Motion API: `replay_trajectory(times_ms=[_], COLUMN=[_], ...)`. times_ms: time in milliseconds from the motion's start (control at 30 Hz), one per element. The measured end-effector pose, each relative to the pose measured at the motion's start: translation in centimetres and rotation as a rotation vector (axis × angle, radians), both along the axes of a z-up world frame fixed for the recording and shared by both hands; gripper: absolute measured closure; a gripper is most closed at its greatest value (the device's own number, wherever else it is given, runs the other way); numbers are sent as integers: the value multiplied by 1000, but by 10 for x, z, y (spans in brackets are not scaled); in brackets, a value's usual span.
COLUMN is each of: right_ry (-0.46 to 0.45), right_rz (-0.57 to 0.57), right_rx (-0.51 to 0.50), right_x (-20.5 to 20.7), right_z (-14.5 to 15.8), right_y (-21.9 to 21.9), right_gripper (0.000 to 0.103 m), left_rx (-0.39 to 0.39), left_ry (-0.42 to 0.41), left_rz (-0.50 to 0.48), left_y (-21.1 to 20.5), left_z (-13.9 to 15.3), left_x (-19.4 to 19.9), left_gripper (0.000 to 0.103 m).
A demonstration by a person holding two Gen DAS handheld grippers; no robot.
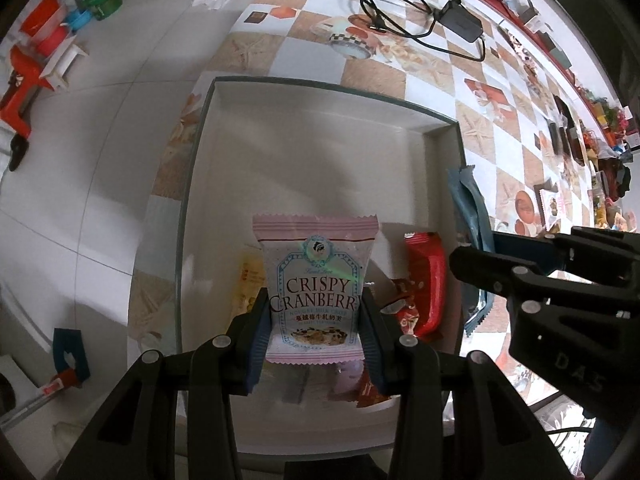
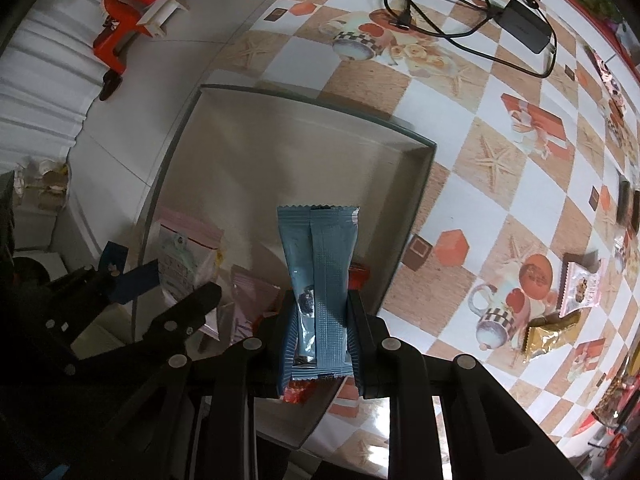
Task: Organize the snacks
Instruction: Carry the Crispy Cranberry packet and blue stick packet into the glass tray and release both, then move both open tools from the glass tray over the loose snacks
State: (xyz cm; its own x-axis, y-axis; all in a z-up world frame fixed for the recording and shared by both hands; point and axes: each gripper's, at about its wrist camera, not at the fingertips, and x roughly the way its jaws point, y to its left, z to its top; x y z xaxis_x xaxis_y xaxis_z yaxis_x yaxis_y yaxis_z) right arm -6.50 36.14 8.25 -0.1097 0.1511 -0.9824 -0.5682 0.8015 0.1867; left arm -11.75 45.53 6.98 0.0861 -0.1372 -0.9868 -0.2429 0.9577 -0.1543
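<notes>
My left gripper point(image 1: 315, 320) is shut on a pink and white Crispy Cranberry packet point(image 1: 316, 280), held above the near end of a white box point(image 1: 320, 128). In the box below lie a red packet point(image 1: 426, 280), a yellow packet point(image 1: 250, 276) and others partly hidden. My right gripper point(image 2: 318, 320) is shut on a long blue snack bar packet point(image 2: 320, 276), over the right near part of the same white box point(image 2: 288, 152). That blue packet point(image 1: 470, 216) and the right gripper's fingers point(image 1: 488, 272) show at the right of the left wrist view.
The box stands on a checkered tablecloth point(image 2: 480, 128). A black power adapter point(image 2: 524, 26) with cables lies at the far side. Loose snack packets, one pink point(image 2: 582, 286) and one gold point(image 2: 550, 330), lie right of the box. Red and green containers point(image 1: 48, 32) stand on the floor at the left.
</notes>
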Motion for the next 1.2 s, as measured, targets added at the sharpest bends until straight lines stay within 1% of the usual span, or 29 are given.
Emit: replay_trajectory(times_ms=[200,500,600,633,767,867,900,933,967,1000,1033,1200], right_ry=[15,36,43,53,69,76,78,79,76,63,52,60], right_rz=[-19,-26,-32,-34,-35,-42,-47,-51,-54,-58,-60,-83], right_rx=[-5,-28,-30,-31,-34,-37,-40,-41,-41,-35,-30,-31], right_x=[4,-1,-1,-1,1,2,1,2,2,3,3,6], right_z=[-7,-20,-22,-23,-27,-27,-28,-29,-29,-27,-24,-24], right_y=[8,14,15,16,17,15,14,13,11,9,7,-2], right_gripper=[79,79,79,79,78,77,72,63,39,27,27,27], left_rx=[-2,-1,7,9,16,23,24,27,30,31,32,41], left_ry=[11,36,38,38,27,27,28,29,32,33,35,40], left_rz=[0,-16,-18,-19,-14,-15,-15,-15,-13,-13,-13,-23], left_y=[3,2,2,1,2,1,1,0,0,-1,-1,-5], left_z=[-6,-15,-15,-15,-11,-10,-10,-10,-10,-9,-10,-9], left_x=[2,0,-2,-2,-2,-2,-2,-1,-2,-2,-2,1], left_gripper=[59,58,57,55,33,30,30,30,30,30,29,29])
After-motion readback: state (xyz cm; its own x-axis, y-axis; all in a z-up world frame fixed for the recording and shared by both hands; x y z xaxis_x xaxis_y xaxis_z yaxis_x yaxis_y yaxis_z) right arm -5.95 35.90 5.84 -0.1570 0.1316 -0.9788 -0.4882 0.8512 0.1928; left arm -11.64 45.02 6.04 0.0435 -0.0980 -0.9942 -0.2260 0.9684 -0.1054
